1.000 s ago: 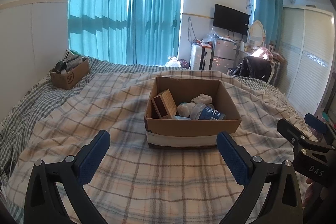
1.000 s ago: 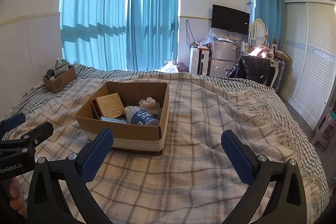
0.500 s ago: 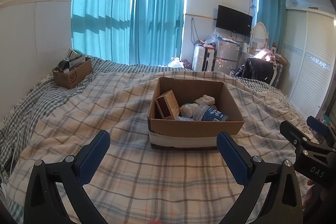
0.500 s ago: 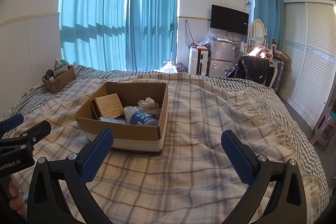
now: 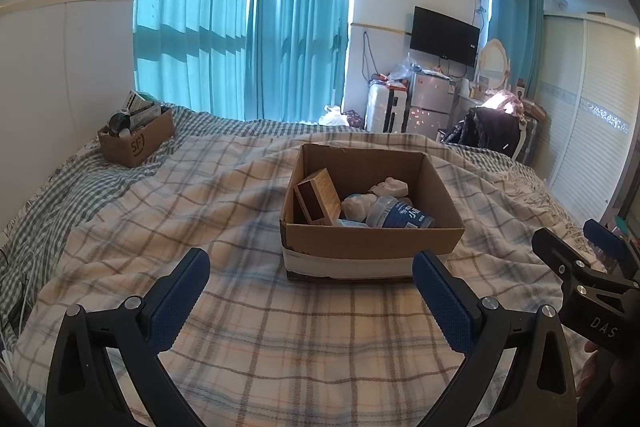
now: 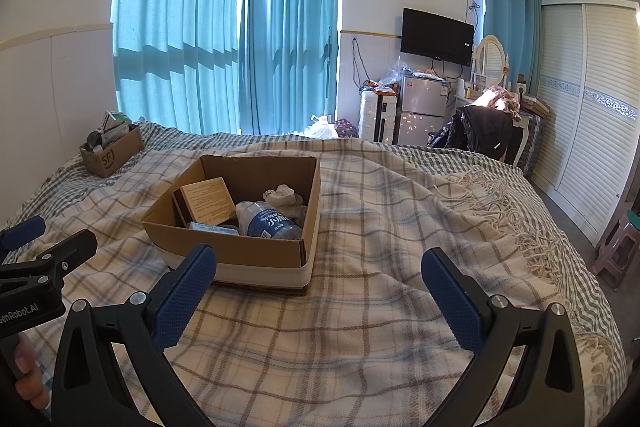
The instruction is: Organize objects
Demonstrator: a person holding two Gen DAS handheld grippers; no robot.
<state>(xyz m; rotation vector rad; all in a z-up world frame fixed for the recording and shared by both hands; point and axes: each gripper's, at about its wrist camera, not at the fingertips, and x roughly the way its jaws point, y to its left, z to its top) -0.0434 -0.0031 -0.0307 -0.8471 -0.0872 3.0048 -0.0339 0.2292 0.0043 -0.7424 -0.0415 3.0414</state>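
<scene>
An open cardboard box [image 5: 372,247] [image 6: 256,259] sits mid-bed on the plaid blanket. Inside lie a small brown carton [image 5: 318,195] [image 6: 208,201], a blue-labelled plastic bottle [image 5: 400,215] [image 6: 270,223] and crumpled white tissue [image 5: 390,187] [image 6: 282,197]. My left gripper [image 5: 310,295] is open and empty, hovering in front of the box. My right gripper [image 6: 318,291] is open too, in front of the box's right corner. Each gripper shows at the edge of the other's view.
A smaller cardboard box [image 5: 134,139] [image 6: 110,153] full of items stands at the bed's far left by the wall. The blanket's fringed edge [image 6: 516,215] marks the bed's right side; a pink stool [image 6: 618,251] and white wardrobe [image 6: 592,115] lie beyond. Teal curtains hang behind.
The view of the left gripper has shifted slightly, the box sliding a little right and closer. The right gripper has barely moved. Both stay open.
</scene>
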